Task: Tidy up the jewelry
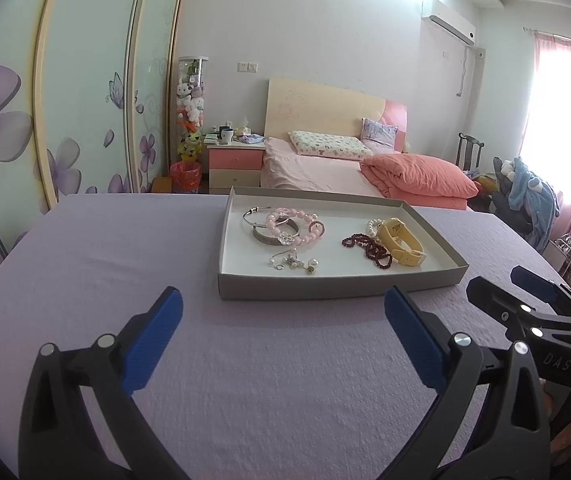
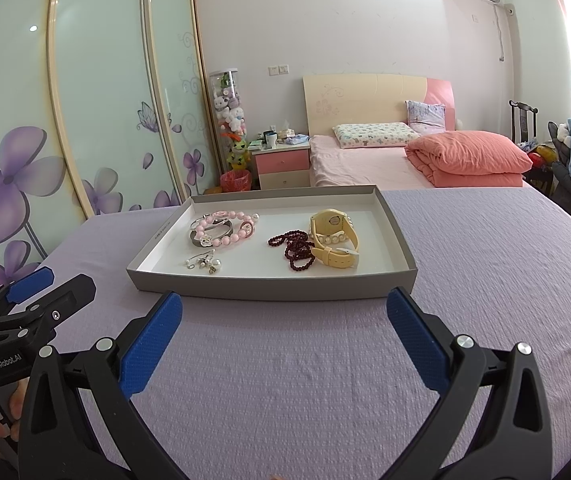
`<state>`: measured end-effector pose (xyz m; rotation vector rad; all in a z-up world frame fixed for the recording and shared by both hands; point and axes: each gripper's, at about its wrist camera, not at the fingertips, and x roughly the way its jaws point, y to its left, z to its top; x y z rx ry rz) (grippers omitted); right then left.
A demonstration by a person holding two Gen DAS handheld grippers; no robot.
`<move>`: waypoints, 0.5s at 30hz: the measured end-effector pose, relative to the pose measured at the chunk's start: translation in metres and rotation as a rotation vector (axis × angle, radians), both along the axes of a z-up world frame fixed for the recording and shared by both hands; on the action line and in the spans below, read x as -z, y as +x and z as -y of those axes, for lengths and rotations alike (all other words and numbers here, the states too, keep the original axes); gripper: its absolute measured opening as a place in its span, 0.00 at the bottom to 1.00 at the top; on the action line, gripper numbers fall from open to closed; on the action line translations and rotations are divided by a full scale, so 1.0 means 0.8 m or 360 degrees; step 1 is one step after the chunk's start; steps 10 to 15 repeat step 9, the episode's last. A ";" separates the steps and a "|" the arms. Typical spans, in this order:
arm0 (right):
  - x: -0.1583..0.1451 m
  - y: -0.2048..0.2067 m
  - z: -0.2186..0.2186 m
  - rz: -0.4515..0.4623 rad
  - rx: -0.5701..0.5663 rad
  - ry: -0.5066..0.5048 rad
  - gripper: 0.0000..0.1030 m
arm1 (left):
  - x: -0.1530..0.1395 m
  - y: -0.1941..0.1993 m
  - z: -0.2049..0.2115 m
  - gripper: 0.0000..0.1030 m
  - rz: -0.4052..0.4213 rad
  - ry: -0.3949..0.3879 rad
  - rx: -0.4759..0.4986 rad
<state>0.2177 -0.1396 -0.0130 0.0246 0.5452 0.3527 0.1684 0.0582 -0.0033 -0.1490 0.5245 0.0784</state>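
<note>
Hovering wide apart, both empty: left tool, right tool; shallow grey cardboard tray holds beaded bracelets on crinkled lilac surface.

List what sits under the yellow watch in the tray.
A white pearl bracelet shows through the yellow watch strap loop, dark red beads alongside it. Whether they run beneath the strap is hidden.

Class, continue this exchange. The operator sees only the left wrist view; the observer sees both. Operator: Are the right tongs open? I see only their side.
Observer: Yes, the right tongs are wide open and empty, just short of the tray.
Operator: Where exactly are the pearls?
Observer: The pearl bracelet shows through the yellow watch's strap loop.
Operator: Anything on the tray wall?
Observer: There is small print on its left inner wall.
</note>
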 end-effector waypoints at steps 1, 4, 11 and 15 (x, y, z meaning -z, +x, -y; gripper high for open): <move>0.000 0.000 0.000 0.0000 0.0000 0.0000 0.99 | 0.000 0.000 0.000 0.98 -0.0001 0.0000 0.0001; 0.000 0.000 0.000 0.0000 -0.0001 0.0000 0.99 | 0.000 0.001 -0.002 0.98 -0.0006 -0.0010 0.0004; 0.000 0.000 0.000 0.0001 -0.0001 -0.0001 0.99 | 0.000 0.002 -0.002 0.98 -0.0010 -0.0018 0.0007; 0.000 0.000 0.000 0.0001 -0.0001 -0.0001 0.99 | 0.000 0.002 -0.002 0.98 -0.0010 -0.0018 0.0007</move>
